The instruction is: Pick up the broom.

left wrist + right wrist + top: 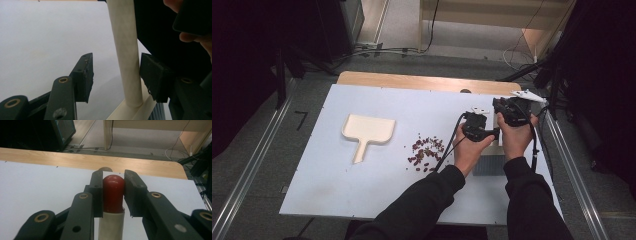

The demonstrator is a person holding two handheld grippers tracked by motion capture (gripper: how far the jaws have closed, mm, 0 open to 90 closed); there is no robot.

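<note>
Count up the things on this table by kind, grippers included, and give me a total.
dustpan: 1
brush: 1
scatter of red bits: 1
grippers: 2, the left gripper and the right gripper
Total: 5

Both arms wear long black sleeves (427,200) down to the wrists, and the hands are bare. The left gripper (475,126) and right gripper (512,111) are black and blocky, and each trails a black cable (447,150). A pale grey three-cornered plate (528,95) sits on top of the right one. Seen close, the jaws are flat black bars joined by brass-ringed rivets (83,196), ending in rough-edged black pads (152,72).
</note>
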